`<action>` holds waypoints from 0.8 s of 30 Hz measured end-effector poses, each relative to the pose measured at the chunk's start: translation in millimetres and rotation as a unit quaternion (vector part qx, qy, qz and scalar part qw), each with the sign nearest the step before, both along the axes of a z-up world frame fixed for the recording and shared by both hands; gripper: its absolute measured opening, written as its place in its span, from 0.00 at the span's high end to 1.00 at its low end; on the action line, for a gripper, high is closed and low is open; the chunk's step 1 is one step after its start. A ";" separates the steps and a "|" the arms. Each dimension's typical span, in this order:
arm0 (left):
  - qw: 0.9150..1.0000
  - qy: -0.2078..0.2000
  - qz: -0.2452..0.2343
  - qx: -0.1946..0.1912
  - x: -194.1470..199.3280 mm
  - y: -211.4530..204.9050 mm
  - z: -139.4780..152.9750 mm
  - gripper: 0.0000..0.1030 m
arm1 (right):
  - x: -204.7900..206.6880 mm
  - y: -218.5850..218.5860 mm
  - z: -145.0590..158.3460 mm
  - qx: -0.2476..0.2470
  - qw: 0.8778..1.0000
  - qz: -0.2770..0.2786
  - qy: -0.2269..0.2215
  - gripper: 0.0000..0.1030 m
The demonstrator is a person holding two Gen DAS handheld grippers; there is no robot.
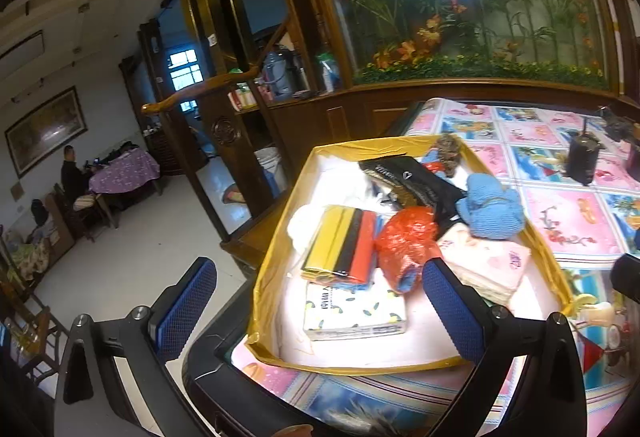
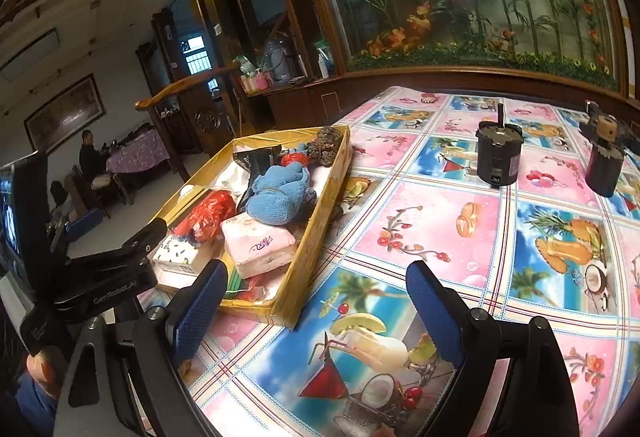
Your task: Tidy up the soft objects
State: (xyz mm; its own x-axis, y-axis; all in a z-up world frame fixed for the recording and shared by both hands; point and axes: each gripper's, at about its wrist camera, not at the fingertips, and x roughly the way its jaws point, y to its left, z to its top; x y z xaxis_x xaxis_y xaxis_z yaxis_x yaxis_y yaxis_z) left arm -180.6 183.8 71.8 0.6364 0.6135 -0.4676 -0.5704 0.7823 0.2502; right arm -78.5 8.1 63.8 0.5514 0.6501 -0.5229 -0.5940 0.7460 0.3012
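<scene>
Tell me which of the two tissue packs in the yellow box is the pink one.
The pink tissue pack lies by the box's wall on the table side, just under the blue knitted toy. The other pack, beside it, is white with a small leaf print.

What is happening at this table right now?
A person holds two tools over a patterned tablecloth. Both the left tool and the right tool are open and empty. The yellow box already holds soft things: a blue knitted item, a pink tissue pack, a red bag.
</scene>
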 end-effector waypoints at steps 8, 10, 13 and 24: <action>1.000 0.005 0.008 0.005 -0.6 3.6 -3.0 0.00 | -2.7 2.7 1.1 -0.006 1.000 0.005 -0.009 0.09; 1.000 0.005 0.006 0.002 -1.5 3.7 -3.2 0.00 | -2.8 3.1 1.1 -0.007 1.000 0.006 -0.010 0.09; 1.000 0.007 0.003 -0.004 0.1 4.3 -4.1 0.00 | -2.3 3.6 0.9 -0.007 1.000 0.007 -0.010 0.09; 0.999 0.015 0.002 -0.032 1.9 13.1 -7.8 0.00 | -2.5 3.9 -0.1 -0.008 1.000 0.006 -0.008 0.09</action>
State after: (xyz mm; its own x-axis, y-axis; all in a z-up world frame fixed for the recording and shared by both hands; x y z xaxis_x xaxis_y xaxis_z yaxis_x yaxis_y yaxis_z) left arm -178.7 197.0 64.1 0.6197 0.5838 -0.5246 -0.5661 0.7954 0.2164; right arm -80.9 11.9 63.7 0.5513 0.6483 -0.5252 -0.6075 0.7433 0.2799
